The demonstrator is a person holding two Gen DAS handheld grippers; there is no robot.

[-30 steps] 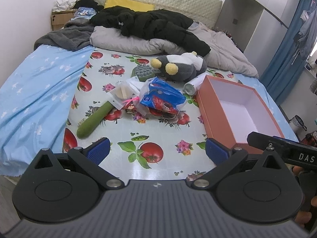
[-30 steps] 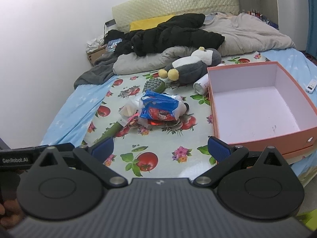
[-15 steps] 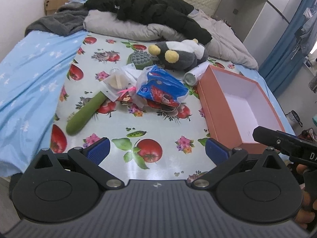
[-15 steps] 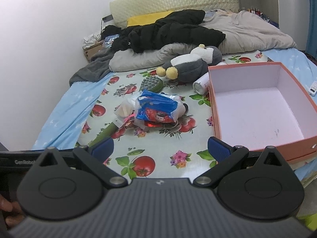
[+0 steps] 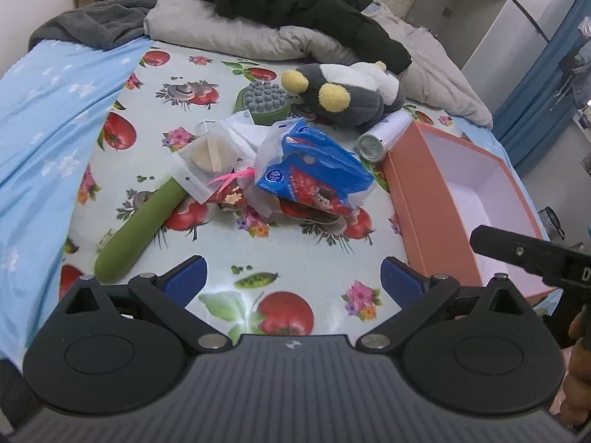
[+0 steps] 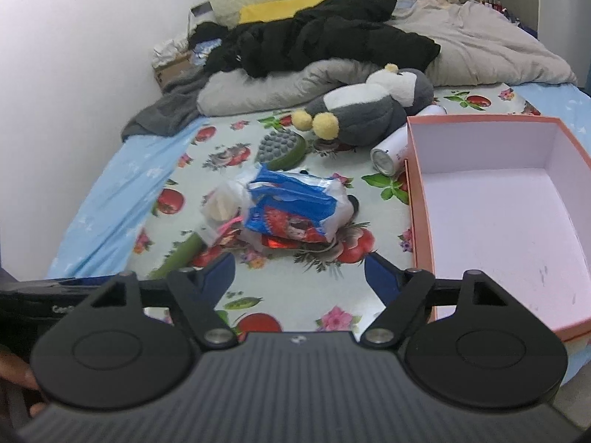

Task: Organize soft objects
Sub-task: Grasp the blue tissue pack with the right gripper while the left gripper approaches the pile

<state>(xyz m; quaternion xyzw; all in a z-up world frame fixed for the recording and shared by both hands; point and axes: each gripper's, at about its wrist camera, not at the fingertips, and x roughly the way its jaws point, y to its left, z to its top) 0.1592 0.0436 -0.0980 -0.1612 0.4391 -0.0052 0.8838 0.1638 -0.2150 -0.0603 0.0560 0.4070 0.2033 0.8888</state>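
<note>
Left wrist view: left tool (image 5: pixel 291 277) wide, nothing between pads. Right tool (image 6: pixel 299 269) closing, nothing between pads. Blue tissue pack (image 5: pixel 314 177) on bed at 12 o'clock of left tool, plush penguin (image 5: pixel 343 96) beyond it, orange box (image 5: pixel 461 192) at 2 o'clock.

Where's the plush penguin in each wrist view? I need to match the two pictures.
Left wrist: plush penguin upper centre-right, behind the blue bag.
Right wrist: plush penguin upper centre, left of the box's far corner.
Shared landmark: the orange box, empty, right of it.
</note>
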